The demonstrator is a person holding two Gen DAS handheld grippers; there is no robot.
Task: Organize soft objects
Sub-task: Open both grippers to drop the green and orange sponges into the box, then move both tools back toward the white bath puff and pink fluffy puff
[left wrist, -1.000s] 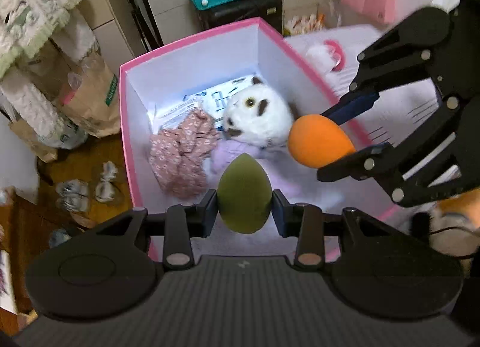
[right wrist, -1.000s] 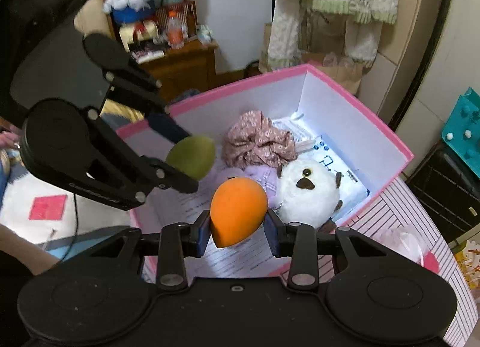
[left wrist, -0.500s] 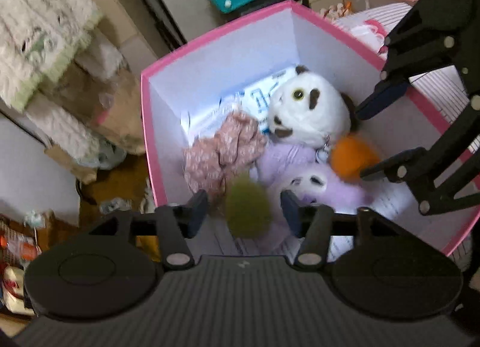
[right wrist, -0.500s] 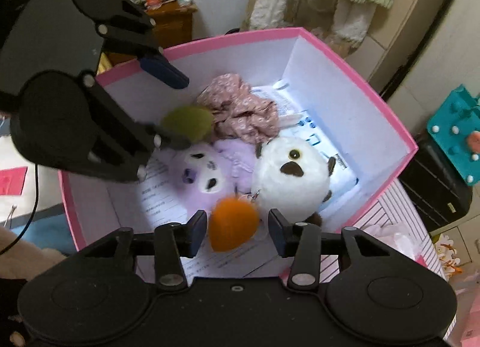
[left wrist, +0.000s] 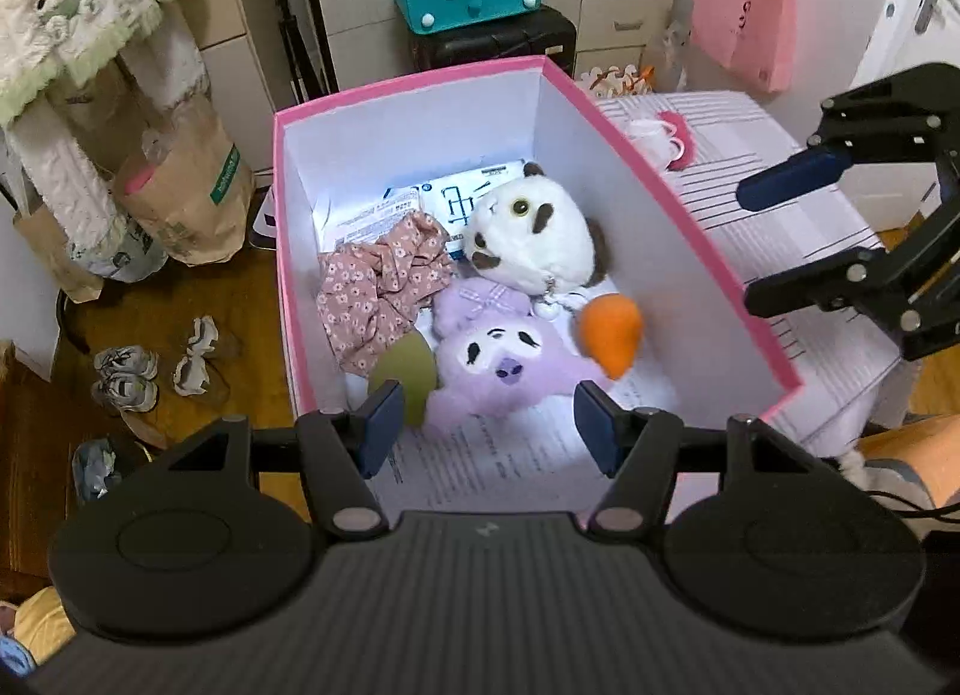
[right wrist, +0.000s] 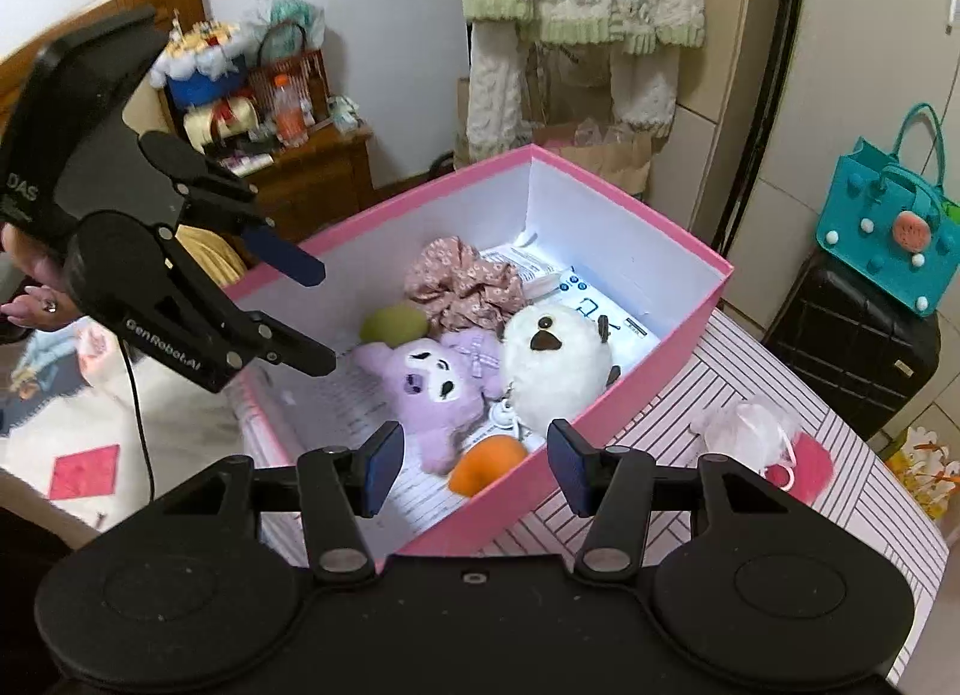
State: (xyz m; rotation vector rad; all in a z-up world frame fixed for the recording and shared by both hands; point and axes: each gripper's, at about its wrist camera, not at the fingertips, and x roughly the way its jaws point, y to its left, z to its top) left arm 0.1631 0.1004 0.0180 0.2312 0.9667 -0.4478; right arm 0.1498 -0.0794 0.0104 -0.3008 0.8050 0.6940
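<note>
Left wrist view: the left claw [left wrist: 483, 431] is spread wide and holds nothing, poised over a pink box [left wrist: 678, 203] with white inner walls. Inside lie a green sponge [left wrist: 405, 368] by the near left corner, an orange sponge [left wrist: 611, 332] toward the right wall, a purple plush toy [left wrist: 501, 359] between them, a white plush toy [left wrist: 531, 245] behind it, and a flowered fabric scrunchie [left wrist: 384, 293] at the left. The right claw [left wrist: 786, 242] hangs outside the box on the right, also wide and empty. Right wrist view: the same box sits on a striped worktop [right wrist: 672, 437]; the orange sponge rests in the near corner, the green one beside the scrunchie. A pale puff with a pink loop [right wrist: 759, 434] lies on the worktop just outside the box. Judging by this, both sponges are stowed, and that puff may be left to put away.
</note>
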